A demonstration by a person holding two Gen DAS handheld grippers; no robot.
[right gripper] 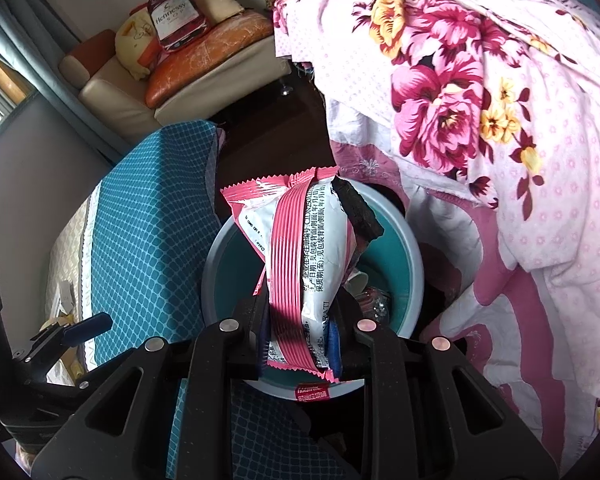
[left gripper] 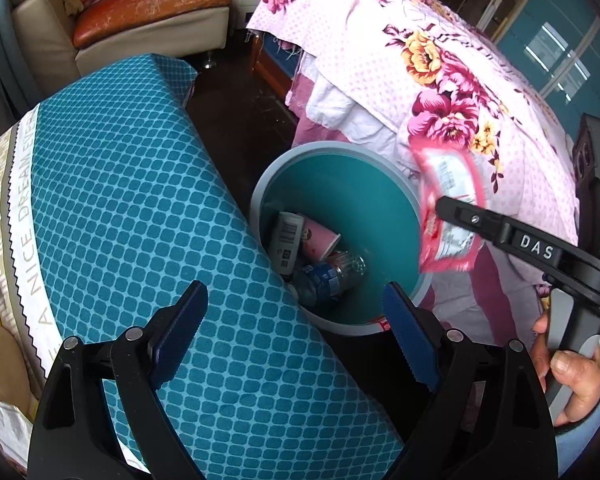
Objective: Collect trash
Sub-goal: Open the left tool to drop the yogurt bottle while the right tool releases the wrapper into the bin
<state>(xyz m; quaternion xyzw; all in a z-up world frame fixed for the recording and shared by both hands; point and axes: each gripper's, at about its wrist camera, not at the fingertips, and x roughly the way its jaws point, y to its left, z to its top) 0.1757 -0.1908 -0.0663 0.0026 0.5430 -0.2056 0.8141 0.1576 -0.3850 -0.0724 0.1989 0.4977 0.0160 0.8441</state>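
Note:
A round bin [left gripper: 260,184] with a grey rim and teal inside stands on the dark floor. It holds a crushed plastic bottle [left gripper: 332,276], a pink paper cup [left gripper: 320,238] and a white carton [left gripper: 286,240]. My left gripper [left gripper: 296,300] hangs open over the bin's near edge with nothing between its blue pads. My right gripper [left gripper: 440,204] is shut on a pink-and-white snack wrapper [left gripper: 448,216] at the bin's right rim. In the right wrist view the wrapper [right gripper: 300,248] stands upright in the gripper [right gripper: 316,240], above the bin [right gripper: 416,264].
A teal patterned cushion [left gripper: 140,220] lies close against the bin's left side. A pink floral quilt [left gripper: 440,72] drapes down on its right. A cream sofa [left gripper: 148,12] with an orange seat stands at the back. A hand [left gripper: 572,376] grips the right gripper's handle.

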